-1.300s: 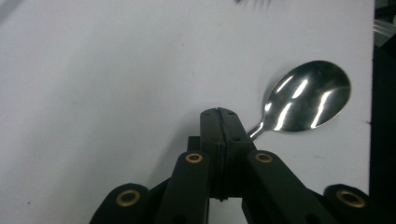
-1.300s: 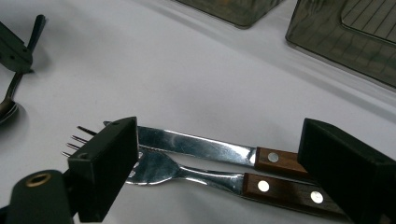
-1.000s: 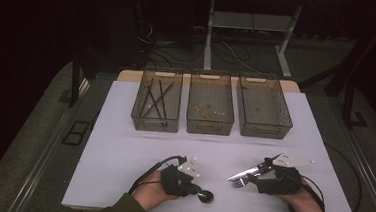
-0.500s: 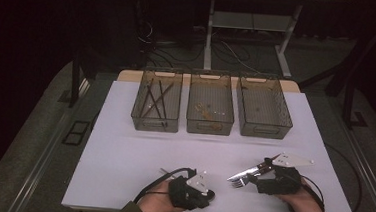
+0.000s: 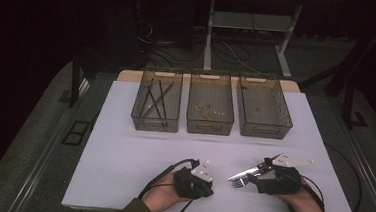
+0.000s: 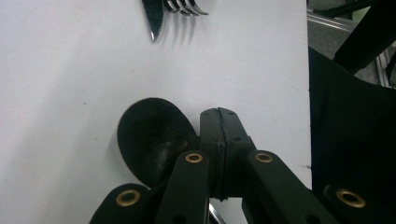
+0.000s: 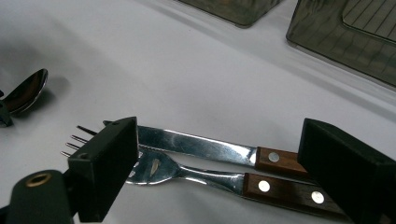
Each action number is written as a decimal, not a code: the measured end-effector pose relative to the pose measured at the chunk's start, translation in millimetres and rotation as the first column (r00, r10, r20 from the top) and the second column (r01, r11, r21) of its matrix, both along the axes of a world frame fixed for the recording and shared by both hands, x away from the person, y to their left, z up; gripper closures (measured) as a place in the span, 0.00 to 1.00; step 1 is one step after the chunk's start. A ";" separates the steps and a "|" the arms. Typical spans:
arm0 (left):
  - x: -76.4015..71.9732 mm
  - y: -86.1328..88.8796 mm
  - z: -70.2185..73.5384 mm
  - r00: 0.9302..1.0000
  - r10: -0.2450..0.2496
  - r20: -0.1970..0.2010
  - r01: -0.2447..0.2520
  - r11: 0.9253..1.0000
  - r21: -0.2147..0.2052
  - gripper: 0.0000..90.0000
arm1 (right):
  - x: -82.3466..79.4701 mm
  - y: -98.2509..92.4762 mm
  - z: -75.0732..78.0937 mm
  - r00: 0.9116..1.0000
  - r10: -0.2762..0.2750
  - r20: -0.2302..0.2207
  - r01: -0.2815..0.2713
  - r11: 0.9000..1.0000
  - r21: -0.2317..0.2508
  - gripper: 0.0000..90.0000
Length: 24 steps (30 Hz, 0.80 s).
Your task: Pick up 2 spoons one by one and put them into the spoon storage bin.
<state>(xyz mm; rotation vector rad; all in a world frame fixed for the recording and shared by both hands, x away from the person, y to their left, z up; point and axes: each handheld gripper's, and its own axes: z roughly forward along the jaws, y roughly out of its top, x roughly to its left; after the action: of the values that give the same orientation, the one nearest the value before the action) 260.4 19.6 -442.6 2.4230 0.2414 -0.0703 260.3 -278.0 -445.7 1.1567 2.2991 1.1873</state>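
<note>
Left tongs [image 6: 219,114]: jaws clenched tight together, pad faces meeting; a spoon [image 6: 152,135] lies on the white desk [image 5: 122,151] just beside and partly under them, bowl up; whether its handle is pinched cannot be told. In the high view the left tongs [image 5: 205,185] sit low at the near desk edge.

Right tongs [image 7: 219,163]: released, jaws wide apart, straddling a fork [image 7: 187,172] and a knife [image 7: 201,145] with wooden riveted handles, side by side on the desk, tips toward the spoon. Pads not pressing either.

Three mesh bins [image 5: 210,122] stand in a row at the far side
</note>
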 end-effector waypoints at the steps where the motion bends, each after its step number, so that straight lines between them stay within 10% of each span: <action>1: -0.7 0.2 -0.3 1.000 0.003 -0.003 -0.003 1.000 -0.005 1.00 | -0.2 0.2 0.0 1.000 -0.001 -0.002 0.001 1.000 0.001 0.14; 9: -16.3 9.5 3.4 0.999 -0.010 -0.049 0.008 0.999 -0.034 0.99 | -0.1 -0.5 0.2 1.000 -0.002 0.000 0.002 1.000 0.002 0.14; 24: -26.7 31.2 5.2 0.999 0.040 0.006 -0.040 0.998 0.050 1.00 | -0.6 -0.4 0.5 1.000 -0.005 -0.001 0.005 1.000 0.005 0.14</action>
<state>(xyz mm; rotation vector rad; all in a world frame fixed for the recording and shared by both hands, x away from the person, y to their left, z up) 233.7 50.8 -437.4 2.4666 0.2926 -0.0399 259.7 -278.4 -445.1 1.1644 2.2938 1.1920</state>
